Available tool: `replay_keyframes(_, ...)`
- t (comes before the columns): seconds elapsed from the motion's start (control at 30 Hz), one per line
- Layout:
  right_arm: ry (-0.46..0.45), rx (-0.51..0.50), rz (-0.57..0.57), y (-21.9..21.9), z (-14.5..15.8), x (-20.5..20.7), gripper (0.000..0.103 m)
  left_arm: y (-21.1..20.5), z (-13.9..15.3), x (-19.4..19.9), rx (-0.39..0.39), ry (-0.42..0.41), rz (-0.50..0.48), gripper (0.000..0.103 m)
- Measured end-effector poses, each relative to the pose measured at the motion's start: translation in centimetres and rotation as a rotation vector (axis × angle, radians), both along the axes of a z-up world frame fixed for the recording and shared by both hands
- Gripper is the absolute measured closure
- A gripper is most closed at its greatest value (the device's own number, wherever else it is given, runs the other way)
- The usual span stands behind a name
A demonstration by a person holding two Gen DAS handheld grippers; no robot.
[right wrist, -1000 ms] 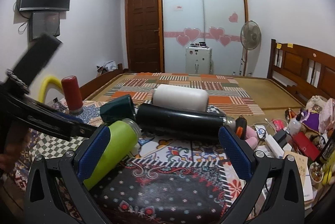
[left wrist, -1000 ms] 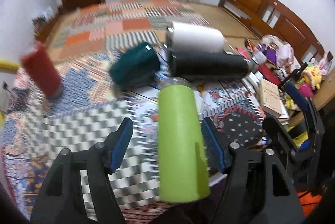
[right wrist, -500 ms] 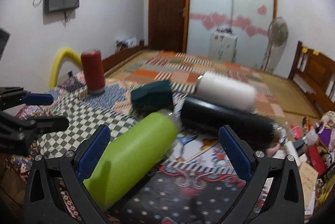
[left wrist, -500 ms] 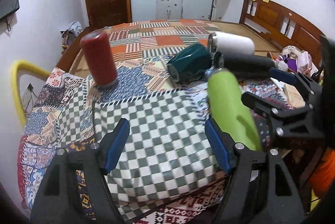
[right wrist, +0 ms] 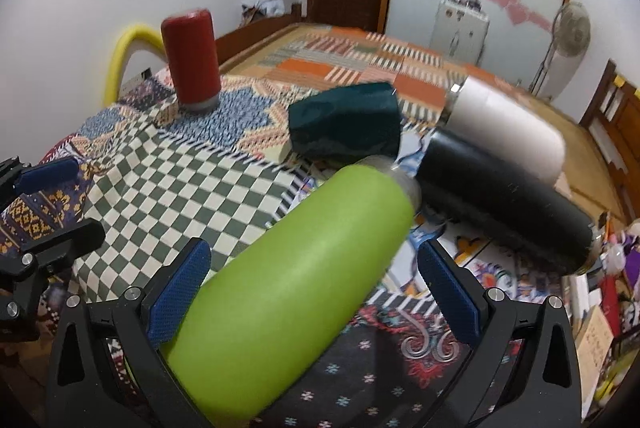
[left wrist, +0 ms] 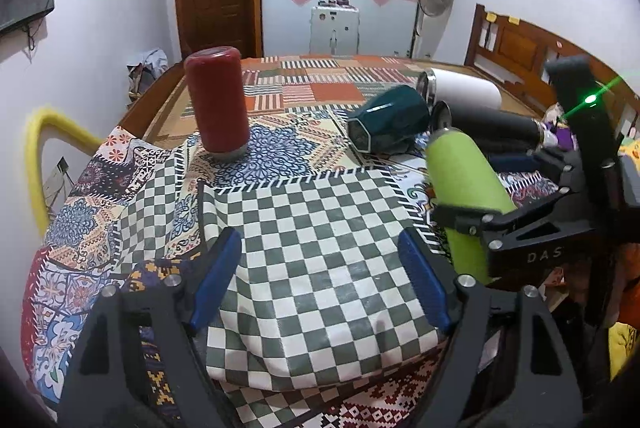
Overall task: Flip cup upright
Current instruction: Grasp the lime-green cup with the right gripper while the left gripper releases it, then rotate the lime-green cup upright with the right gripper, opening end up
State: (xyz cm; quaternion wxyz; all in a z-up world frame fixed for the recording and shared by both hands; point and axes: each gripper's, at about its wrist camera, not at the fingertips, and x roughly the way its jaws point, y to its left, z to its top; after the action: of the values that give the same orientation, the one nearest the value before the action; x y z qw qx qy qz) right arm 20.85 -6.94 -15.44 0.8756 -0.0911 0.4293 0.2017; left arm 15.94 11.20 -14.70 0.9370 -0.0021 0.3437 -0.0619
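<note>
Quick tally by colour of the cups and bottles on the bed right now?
Red bottle, standing: 1
Dark green cup, on its side: 1
White bottle, on its side: 1
Black bottle, on its side: 1
Lime green bottle, lying between the right tool's fingers: 1
Total: 5

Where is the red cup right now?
The red cup stands far left on the patterned cloth in both views, apart from the dark green cup lying on its side to its right.

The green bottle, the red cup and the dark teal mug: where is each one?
green bottle [right wrist: 296, 268], right wrist view, middle of its body
red cup [left wrist: 216, 100], left wrist view, middle of its side
dark teal mug [left wrist: 394, 120], left wrist view, on its side wall
</note>
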Motion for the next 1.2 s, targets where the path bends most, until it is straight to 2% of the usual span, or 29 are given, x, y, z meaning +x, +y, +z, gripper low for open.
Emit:
replay_keyframes(0.2, 0.073, -0.022, 0.005, 0.4, -0.4, 0.6, 0.0, 0.5, -0.2, -0.4, 0.002, -0.028, 0.012, 0.02)
replay_keyframes(0.33, 0.186, -0.007, 0.028, 0.5, -0.8, 1.3, 0.0, 0.7, -0.7, -0.4, -0.012, -0.026, 0.011, 0.02)
replay_keyframes(0.53, 0.277, -0.041, 0.073, 1.1, -1.4, 2.3, 0.002, 0.7, -1.3, -0.2, -0.006, -0.032, 0.019, 0.02)
replay_keyframes(0.63, 0.364, -0.019, 0.087, 1.3, -2.3, 3.4, 0.004, 0.6, -1.4, -0.2, -0.003, -0.033, 0.02, 0.02)
replay_keyframes(0.83, 0.368, -0.037, 0.112, 2.2, -2.2, 3.7, 0.02, 0.4, -1.3, -0.2, 0.0, -0.034, 0.019, 0.02)
replay_keyframes(0.9, 0.376, -0.022, 0.128, 2.1, -1.8, 3.4, 0.031, 0.3, -1.2, -0.2, 0.002, -0.037, 0.021, 0.02)
replay_keyframes(0.97, 0.367, -0.023, 0.144, 1.9, -1.5, 2.9, 0.037, 0.3, -1.0, -0.2, 0.005, -0.042, 0.023, 0.02)
replay_keyframes(1.1, 0.333, -0.039, 0.16, 1.4, -0.8, 1.8, 0.04, -0.1, -0.3, -0.3, 0.007, -0.057, 0.025, 0.02)
replay_keyframes(1.2, 0.307, 0.001, 0.152, 0.3, 0.0, 1.2, 0.04, -0.4, 0.3, -0.4, 0.012, -0.065, 0.025, 0.02)
